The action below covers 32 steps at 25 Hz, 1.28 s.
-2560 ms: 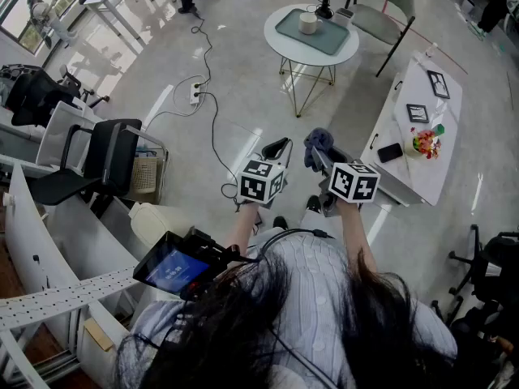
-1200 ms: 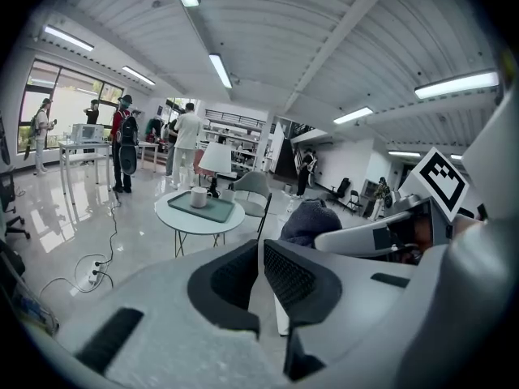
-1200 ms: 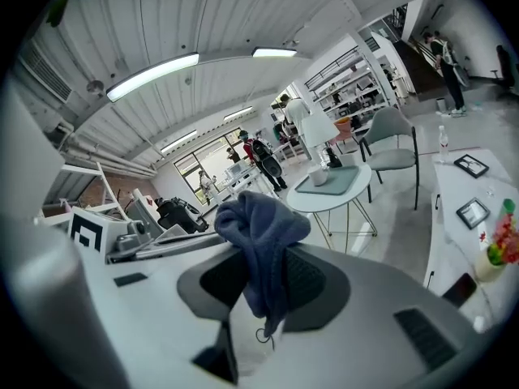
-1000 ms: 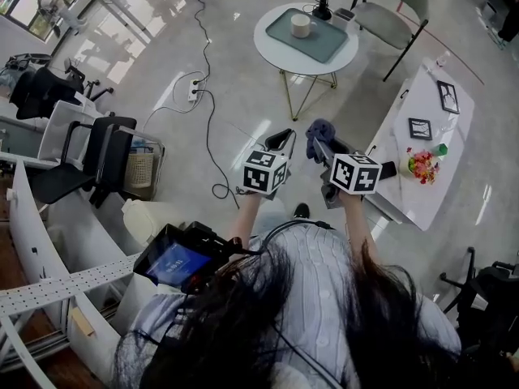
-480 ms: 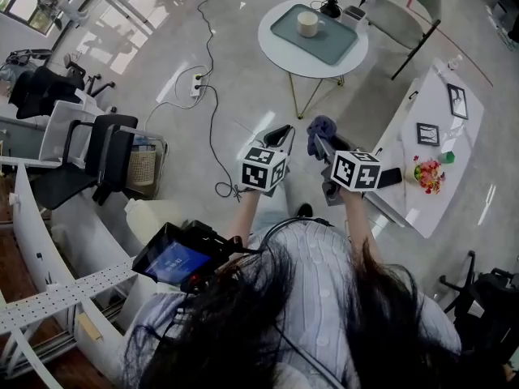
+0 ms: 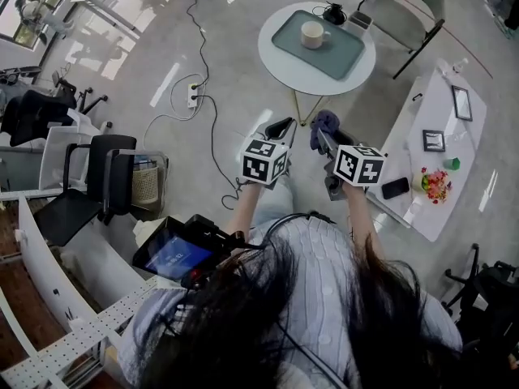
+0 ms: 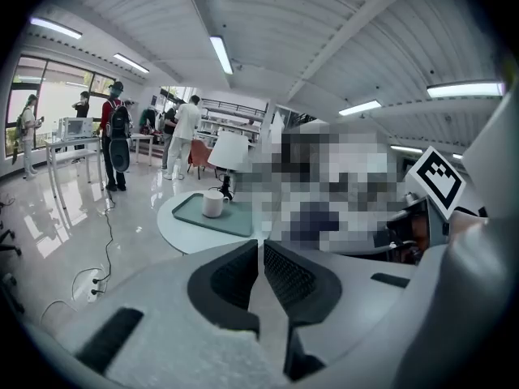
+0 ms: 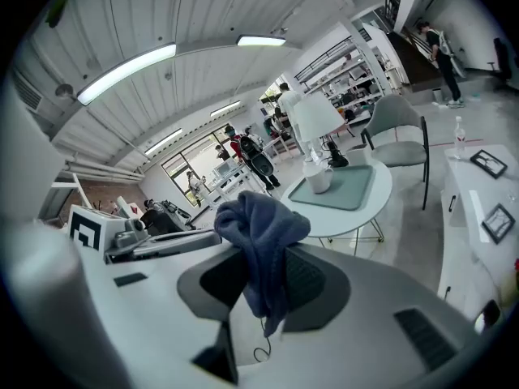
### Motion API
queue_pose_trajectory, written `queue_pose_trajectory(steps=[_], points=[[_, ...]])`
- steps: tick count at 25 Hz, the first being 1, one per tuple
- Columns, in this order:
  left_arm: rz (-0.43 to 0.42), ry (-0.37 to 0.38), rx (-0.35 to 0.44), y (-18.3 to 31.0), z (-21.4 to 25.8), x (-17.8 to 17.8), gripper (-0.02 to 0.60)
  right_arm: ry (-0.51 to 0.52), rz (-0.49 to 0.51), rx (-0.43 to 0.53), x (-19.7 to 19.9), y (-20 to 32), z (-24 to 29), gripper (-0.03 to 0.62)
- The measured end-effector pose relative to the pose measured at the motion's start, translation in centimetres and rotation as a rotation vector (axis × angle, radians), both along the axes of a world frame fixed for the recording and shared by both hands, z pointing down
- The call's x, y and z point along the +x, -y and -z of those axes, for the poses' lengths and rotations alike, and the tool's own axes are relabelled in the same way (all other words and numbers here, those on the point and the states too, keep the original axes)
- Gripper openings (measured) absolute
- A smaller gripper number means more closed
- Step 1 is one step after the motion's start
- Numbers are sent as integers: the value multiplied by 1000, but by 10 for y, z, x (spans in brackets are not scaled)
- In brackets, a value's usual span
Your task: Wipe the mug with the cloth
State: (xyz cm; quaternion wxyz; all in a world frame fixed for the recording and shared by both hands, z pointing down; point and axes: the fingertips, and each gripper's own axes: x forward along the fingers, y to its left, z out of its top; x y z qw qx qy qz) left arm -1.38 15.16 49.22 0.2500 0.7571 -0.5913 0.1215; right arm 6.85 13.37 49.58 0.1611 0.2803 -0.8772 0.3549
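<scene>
Nearest the head camera, the person holds both arms out forward over the floor. The left hand-held gripper (image 7: 260, 246) has its dark ribbed pads pressed together, with only a thin slit between them and nothing in it. Just beside it, the right hand-held gripper (image 8: 261, 275) pinches a blue-grey cloth (image 8: 261, 232). The cloth bunches up above the jaws, and a loose fold and a thread hang down between them. In the head view the two tools sit side by side, the left hand-held gripper (image 6: 280, 130) bare and the cloth (image 6: 324, 121) a dark tuft at the tip of the right one.

Farther off, well apart from both tools, stands a round white bench (image 6: 280, 61) on thin gold legs. A green tray (image 6: 342, 57) lies on it, and the cream mug (image 6: 311, 33) stands upright on the tray with nothing touching it. Both gripper views point toward the mug (image 7: 213, 203), with a white lamp (image 8: 315, 117) just behind it. A grey chair (image 6: 405, 8) stands beyond the bench.
</scene>
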Motion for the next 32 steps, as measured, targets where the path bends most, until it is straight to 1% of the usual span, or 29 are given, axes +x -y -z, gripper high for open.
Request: queue_pose_trajectory(steps=[11,18,25,32], points=[[-76,-24,-14,59,-3,-72,35,-35,-78,-16,-64,51,-3,117],[-127,-27,-13,83,-5,-101,35,-44,-119,-16,-95,70,-6,117],[-133,-46,-22,96,-14,-119,34,-64,-130,-13,-107,84,-9,117],[-139,-67,-40,108,-21,-119,35,-77,-141,-25,-108,99,-11,117]])
